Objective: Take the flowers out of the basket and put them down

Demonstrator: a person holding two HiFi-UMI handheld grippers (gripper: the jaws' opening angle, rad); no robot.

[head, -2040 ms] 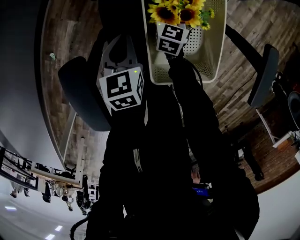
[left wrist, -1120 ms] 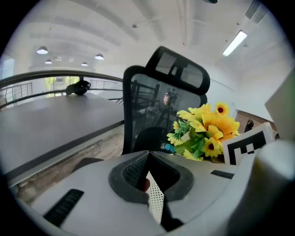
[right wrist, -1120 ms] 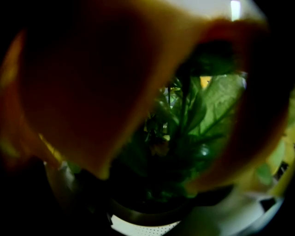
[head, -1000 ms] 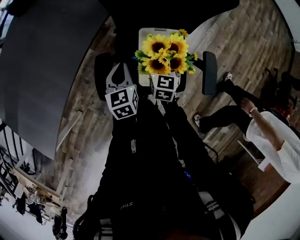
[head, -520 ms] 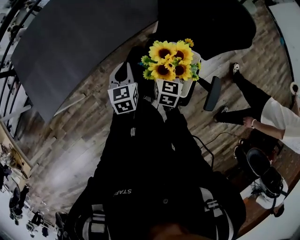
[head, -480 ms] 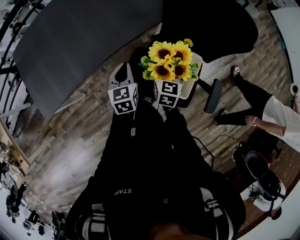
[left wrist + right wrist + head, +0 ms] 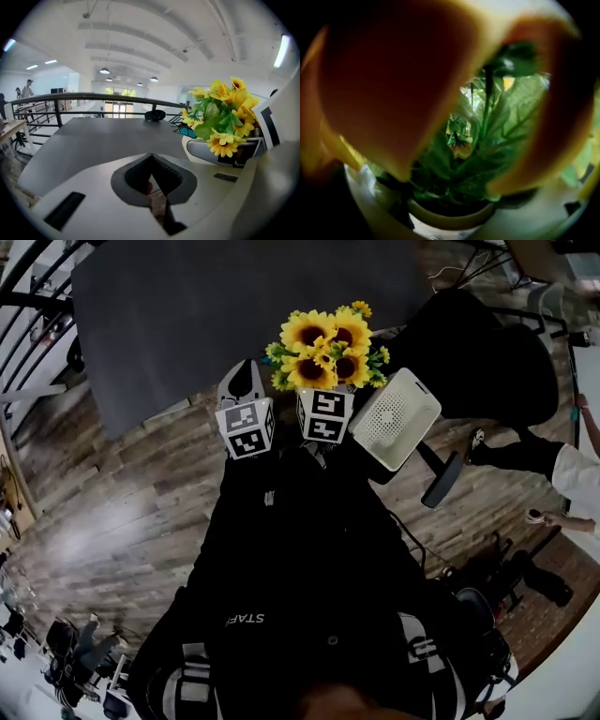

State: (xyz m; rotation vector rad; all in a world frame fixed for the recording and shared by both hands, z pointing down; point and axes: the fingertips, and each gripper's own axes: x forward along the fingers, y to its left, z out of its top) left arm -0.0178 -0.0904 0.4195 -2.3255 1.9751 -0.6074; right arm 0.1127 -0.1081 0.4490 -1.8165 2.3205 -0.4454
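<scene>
1. Sunflowers [image 7: 323, 345] stand upright in a cream pot [image 7: 213, 152], stems running straight on from the right gripper [image 7: 323, 401]. Its jaws are clamped on the pot, and its own view is filled with petals, leaves and the pot rim.
2. Key relation: the grey surface [image 7: 187, 324] lies just beyond the flowers, far and a little left, so setting them down looks like a short reach forward.
3. Left gripper [image 7: 244, 371] hangs just left of the right one with its jaws together on nothing. The right one, already carrying the pot, is the nearer to the job.
4. Basket [image 7: 394, 418], white and perforated, sits to the right and nearer, apart from the flowers.
5. Change: half a second ago the bouquet hung over the basket. Now it is clear of it, and the grey surface has swung round to lie ahead of the flowers.
</scene>
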